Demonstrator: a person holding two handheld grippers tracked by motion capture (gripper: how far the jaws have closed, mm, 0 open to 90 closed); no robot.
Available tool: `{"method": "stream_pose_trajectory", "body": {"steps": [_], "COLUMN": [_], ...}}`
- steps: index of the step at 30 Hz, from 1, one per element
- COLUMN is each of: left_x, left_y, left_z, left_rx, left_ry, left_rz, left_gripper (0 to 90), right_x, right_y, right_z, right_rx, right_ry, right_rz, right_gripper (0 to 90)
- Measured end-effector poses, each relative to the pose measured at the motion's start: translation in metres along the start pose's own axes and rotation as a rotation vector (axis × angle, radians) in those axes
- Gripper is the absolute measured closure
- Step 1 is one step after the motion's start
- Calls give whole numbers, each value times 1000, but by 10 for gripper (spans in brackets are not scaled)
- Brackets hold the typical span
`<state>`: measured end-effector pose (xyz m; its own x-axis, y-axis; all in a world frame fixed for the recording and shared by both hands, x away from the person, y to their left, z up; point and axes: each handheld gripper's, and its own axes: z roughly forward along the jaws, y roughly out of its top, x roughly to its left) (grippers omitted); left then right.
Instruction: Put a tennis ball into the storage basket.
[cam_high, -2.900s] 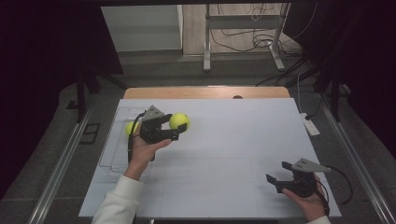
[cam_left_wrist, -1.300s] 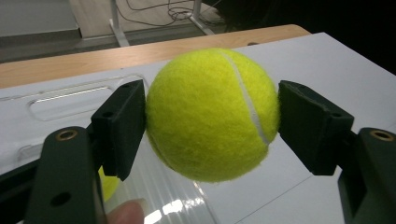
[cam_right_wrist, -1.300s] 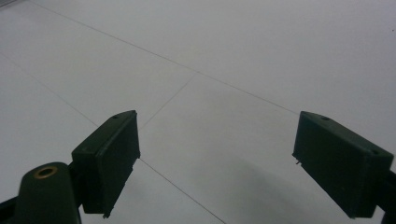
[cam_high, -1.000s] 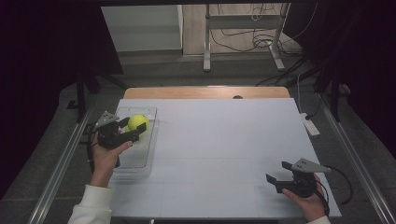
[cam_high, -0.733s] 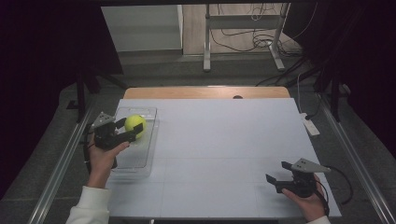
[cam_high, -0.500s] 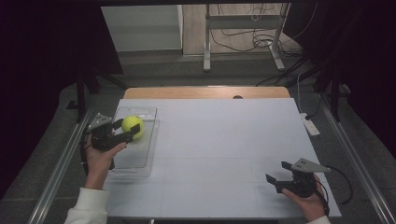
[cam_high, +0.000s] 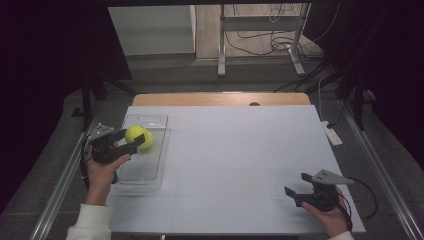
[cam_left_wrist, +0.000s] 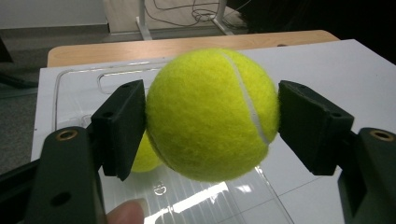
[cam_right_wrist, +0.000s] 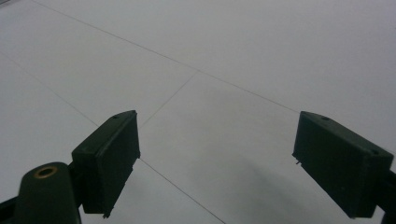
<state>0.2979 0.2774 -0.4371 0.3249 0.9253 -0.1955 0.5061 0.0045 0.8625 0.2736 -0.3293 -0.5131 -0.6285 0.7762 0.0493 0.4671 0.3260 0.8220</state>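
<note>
A yellow tennis ball (cam_high: 138, 136) (cam_left_wrist: 210, 114) is clamped between the two black jaws of my left gripper (cam_high: 134, 140) (cam_left_wrist: 211, 126), which is shut on it. The ball hangs over a clear plastic tray (cam_high: 144, 170) (cam_left_wrist: 77, 77) at the table's left side. In the left gripper view a second yellow ball (cam_left_wrist: 142, 159) peeks out behind the left jaw, lying in the tray. My right gripper (cam_high: 295, 183) (cam_right_wrist: 215, 156) rests low at the near right of the white table, open, with only bare tabletop between its jaws.
The white table (cam_high: 240, 150) has a wooden strip (cam_high: 220, 98) along its far edge. A white power strip (cam_high: 332, 134) lies at the right edge. Metal rails run along the floor on both sides, and a metal stand (cam_high: 221, 45) stands beyond the table.
The left gripper carried the ball leftward from the table beside the tray to above it, then drifted only slightly left and nearer. The right gripper stayed put.
</note>
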Motion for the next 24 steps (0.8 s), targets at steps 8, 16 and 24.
{"method": "stream_pose_trajectory", "body": {"steps": [8,16,24], "left_x": [4,7,9], "left_y": [-3,-7,-11], "left_z": [-1,0,3], "left_rx": [11,30,57], "left_ry": [11,12,23], "left_rz": [-6,-4,2], "left_gripper": [273,273,272], "right_x": [0,0,0], "right_y": [0,0,0], "right_z": [0,0,0], "right_rx": [2,3,4], "right_ry": [-1,-1,-1], "right_rz": [1,0,-1], "right_gripper": [145,145,145]}}
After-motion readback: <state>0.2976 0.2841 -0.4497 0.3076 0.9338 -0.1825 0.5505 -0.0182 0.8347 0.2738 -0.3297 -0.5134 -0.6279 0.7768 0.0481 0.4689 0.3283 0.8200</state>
